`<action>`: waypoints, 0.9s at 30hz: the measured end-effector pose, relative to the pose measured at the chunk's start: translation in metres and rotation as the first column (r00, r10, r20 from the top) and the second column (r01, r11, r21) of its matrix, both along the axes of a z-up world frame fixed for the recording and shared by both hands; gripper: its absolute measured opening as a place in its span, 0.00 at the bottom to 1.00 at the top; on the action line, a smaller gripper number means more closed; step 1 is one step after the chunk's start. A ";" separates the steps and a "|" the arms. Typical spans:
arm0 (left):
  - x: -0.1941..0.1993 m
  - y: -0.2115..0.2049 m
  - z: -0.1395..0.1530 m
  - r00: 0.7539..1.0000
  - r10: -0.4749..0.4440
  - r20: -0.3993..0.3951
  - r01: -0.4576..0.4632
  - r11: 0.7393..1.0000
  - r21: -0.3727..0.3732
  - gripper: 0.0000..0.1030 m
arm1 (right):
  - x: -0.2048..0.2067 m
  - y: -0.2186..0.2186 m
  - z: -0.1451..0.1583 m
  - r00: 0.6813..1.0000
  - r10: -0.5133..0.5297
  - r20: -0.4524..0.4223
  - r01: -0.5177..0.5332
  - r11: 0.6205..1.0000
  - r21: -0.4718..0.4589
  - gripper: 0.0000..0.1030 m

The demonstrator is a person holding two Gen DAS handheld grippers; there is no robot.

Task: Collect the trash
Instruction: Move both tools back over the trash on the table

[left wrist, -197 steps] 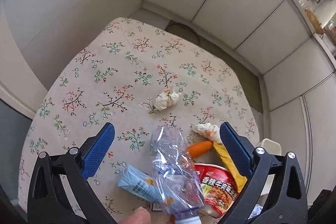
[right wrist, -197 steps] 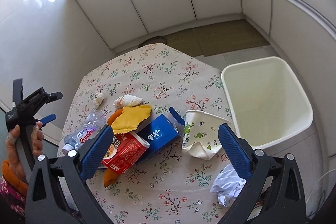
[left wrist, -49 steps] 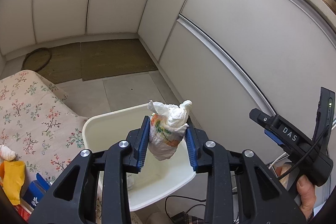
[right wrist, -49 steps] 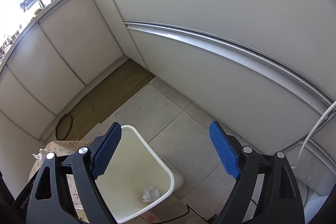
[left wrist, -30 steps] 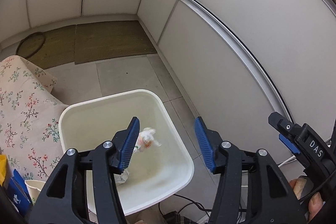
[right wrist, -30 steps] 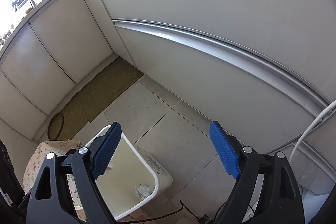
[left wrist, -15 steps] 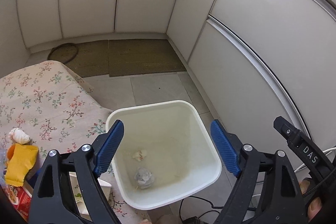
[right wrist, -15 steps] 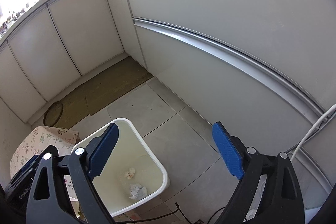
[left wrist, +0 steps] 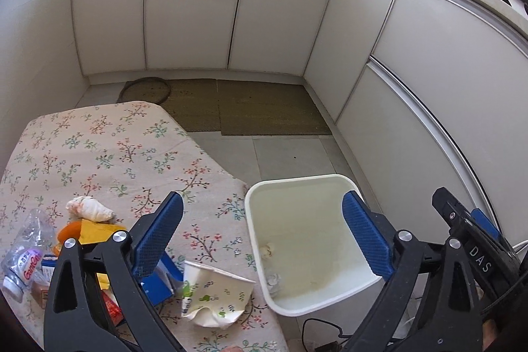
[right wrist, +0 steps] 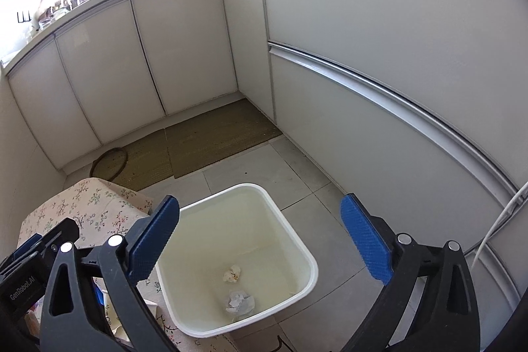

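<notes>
The right gripper (right wrist: 260,233) hangs wide apart and empty over the white bin (right wrist: 298,253), where two crumpled wads (right wrist: 240,302) lie

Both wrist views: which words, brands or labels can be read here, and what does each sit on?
"DAS": on the black body of the right gripper, in the left wrist view.
"GenRobot.AI": on the black body of the left gripper, in the right wrist view.
"GanQn...", red letters partly cut off: on the crushed clear plastic bottle.
Print on the blue carton and the red packet: hidden or too blurred to read.
</notes>
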State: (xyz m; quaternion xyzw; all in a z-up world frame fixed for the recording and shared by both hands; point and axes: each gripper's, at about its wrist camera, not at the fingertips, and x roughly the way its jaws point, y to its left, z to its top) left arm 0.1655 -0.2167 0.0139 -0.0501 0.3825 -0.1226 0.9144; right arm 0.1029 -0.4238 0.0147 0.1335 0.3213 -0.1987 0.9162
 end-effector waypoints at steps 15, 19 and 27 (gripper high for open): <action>-0.008 0.103 0.003 0.990 0.143 0.014 -0.143 0.990 0.016 0.90 | 0.031 0.111 0.002 0.982 0.191 0.011 -0.190 0.981 -0.032 0.92; -0.010 0.132 0.003 0.981 0.191 0.015 -0.192 0.981 0.016 0.90 | 0.038 0.143 0.002 0.971 0.239 0.014 -0.239 0.970 -0.041 0.93; -0.014 0.182 0.003 0.963 0.269 0.009 -0.269 0.963 0.019 0.90 | 0.046 0.193 0.003 0.944 0.330 0.007 -0.330 0.943 -0.046 0.93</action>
